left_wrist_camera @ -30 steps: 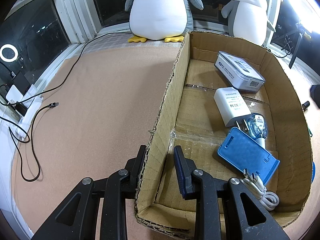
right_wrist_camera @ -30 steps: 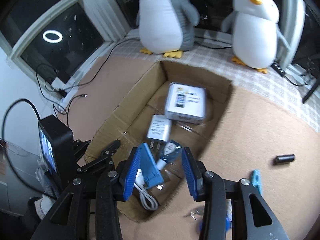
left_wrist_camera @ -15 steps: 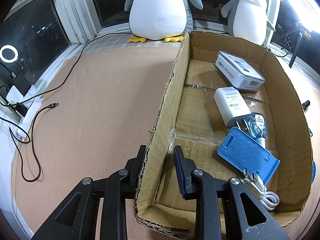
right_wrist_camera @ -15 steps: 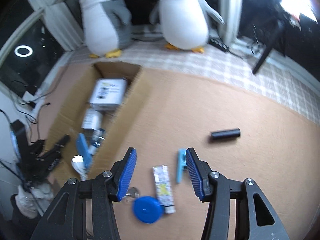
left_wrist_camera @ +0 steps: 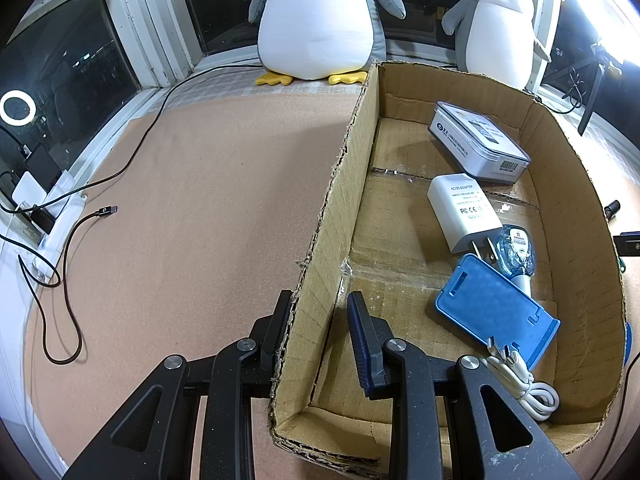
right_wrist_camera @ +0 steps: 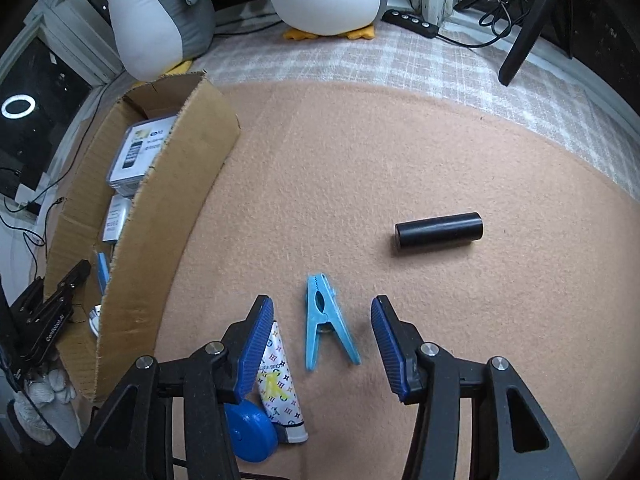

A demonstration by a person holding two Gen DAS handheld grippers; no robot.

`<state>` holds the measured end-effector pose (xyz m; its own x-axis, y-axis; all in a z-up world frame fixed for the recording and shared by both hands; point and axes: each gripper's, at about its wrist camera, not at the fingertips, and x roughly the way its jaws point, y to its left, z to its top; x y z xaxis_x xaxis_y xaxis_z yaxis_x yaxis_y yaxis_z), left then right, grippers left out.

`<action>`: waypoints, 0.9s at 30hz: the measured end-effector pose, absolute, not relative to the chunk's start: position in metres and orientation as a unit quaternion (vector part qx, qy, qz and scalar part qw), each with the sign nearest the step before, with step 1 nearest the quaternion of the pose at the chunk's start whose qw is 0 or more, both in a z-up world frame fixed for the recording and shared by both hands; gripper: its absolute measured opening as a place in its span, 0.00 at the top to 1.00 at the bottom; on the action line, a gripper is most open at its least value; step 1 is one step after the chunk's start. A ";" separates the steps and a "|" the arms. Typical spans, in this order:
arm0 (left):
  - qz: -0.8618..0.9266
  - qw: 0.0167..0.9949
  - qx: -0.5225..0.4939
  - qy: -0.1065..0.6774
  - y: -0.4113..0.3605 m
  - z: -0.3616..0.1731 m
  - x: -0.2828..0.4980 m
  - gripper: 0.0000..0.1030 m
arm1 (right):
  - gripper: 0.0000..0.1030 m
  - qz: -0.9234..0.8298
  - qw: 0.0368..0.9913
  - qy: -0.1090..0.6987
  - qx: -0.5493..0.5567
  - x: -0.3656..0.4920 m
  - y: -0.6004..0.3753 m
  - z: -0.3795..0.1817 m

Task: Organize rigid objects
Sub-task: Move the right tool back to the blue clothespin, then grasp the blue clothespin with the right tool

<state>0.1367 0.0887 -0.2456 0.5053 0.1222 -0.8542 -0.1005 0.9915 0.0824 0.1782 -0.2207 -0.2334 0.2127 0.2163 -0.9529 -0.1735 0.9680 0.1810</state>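
**Q:** On the tan mat, what does the box (left_wrist_camera: pixel 576 184) hold?

**A:** Inside the open cardboard box, from far end to near: a white case (left_wrist_camera: pixel 478 142), a white charger (left_wrist_camera: pixel 462 212), a clear blue packet (left_wrist_camera: pixel 516 246), a blue stand (left_wrist_camera: pixel 494 312), and a coiled white cable (left_wrist_camera: pixel 524 384) in the near corner.

**Q:** Where is the left gripper (left_wrist_camera: pixel 316 340)?

**A:** It straddles the box's near left wall, one finger outside against the cardboard, one inside with a gap to the wall. Its jaws are parted, not pinching.

**Q:** And the right gripper (right_wrist_camera: pixel 322 344)?

**A:** Its jaws are spread wide and hold nothing. A blue clothespin (right_wrist_camera: pixel 326 322) lies on the mat between them. A patterned tube (right_wrist_camera: pixel 280 384) and a blue disc (right_wrist_camera: pixel 250 432) lie by the left finger. A black cylinder (right_wrist_camera: pixel 438 230) lies farther off to the right.

**Q:** What has changed from a second ago?

**A:** The right gripper was above the box then; it has swung out over the mat and come low to the clothespin. The left gripper and the box contents are unchanged.
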 end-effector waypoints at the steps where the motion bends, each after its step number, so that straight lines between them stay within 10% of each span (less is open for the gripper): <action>1: 0.064 0.868 0.011 0.493 0.089 -0.246 0.137 0.72 | 0.54 0.123 0.778 0.616 0.015 0.179 -0.220 -0.235; 15: 0.064 0.868 0.011 0.493 0.089 -0.246 0.137 0.72 | 0.82 0.103 0.777 0.618 -0.061 0.180 -0.209 -0.240; 27: 0.064 0.867 0.012 0.493 0.089 -0.246 0.137 0.72 | 0.82 0.110 0.791 0.602 -0.022 0.163 -0.226 -0.217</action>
